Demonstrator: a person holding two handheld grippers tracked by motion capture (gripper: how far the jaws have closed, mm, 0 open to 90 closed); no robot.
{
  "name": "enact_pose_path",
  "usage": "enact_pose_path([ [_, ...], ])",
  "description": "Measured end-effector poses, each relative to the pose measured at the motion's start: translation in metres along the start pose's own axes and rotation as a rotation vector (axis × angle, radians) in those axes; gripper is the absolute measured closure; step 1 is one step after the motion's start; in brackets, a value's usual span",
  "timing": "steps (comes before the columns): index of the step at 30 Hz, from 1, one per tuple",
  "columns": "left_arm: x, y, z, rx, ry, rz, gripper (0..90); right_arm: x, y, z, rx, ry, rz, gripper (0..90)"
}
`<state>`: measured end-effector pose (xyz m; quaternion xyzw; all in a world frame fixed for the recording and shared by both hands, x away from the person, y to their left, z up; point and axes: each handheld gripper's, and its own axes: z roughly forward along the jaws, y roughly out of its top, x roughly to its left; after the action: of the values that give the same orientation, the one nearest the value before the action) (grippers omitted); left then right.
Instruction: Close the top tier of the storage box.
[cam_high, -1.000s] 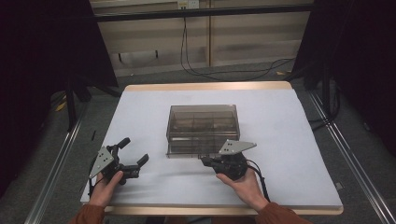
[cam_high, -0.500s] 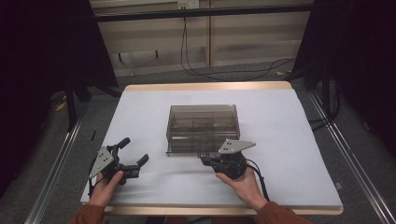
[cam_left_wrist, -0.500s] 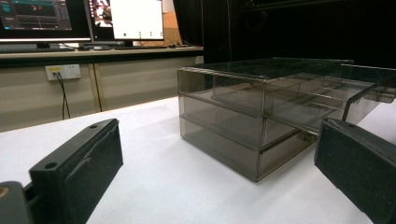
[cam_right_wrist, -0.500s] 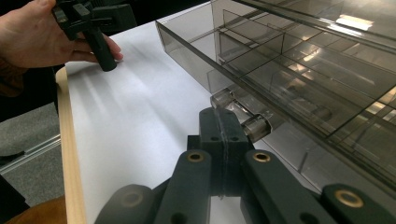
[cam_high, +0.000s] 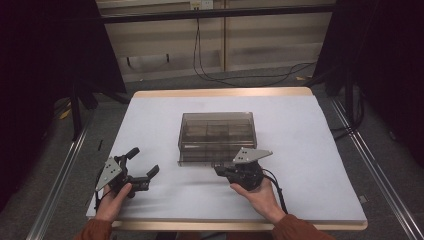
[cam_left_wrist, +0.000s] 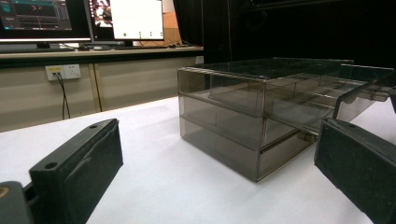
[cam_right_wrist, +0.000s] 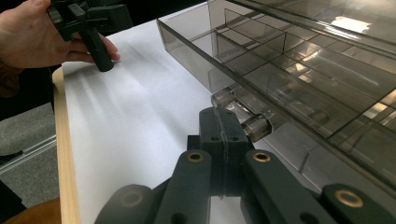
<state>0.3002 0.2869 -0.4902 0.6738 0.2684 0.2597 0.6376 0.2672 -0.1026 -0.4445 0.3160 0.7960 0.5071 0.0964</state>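
- This is looking like a lab or recording workspace, not a home.
- Monitors (cam_left_wrist: 44, 21) are glowing on a long bench (cam_left_wrist: 100, 53) behind the table (cam_high: 320, 125).
- Black curtains (cam_high: 45, 65) are hanging on both sides.
- Cables (cam_high: 210, 70) are trailing down the wall and across the grey floor (cam_high: 165, 82).
- Metal rails (cam_high: 57, 180) are running beside the table.

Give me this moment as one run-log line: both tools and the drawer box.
left tool: open, on table, apart from box | right tool: shut, tip at drawer handle | smoky clear plastic drawer box: upper drawer pulled slightly out
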Motion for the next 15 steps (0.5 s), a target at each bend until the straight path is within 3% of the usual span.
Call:
enact_pose_path([
  [15, 0.0000, 0.0000, 0.0000, 0.000, -0.001, -0.001, 1.0, -0.0012, -0.0005, 0.0024, 0.004, -0.009, 0.001, 90.0],
])
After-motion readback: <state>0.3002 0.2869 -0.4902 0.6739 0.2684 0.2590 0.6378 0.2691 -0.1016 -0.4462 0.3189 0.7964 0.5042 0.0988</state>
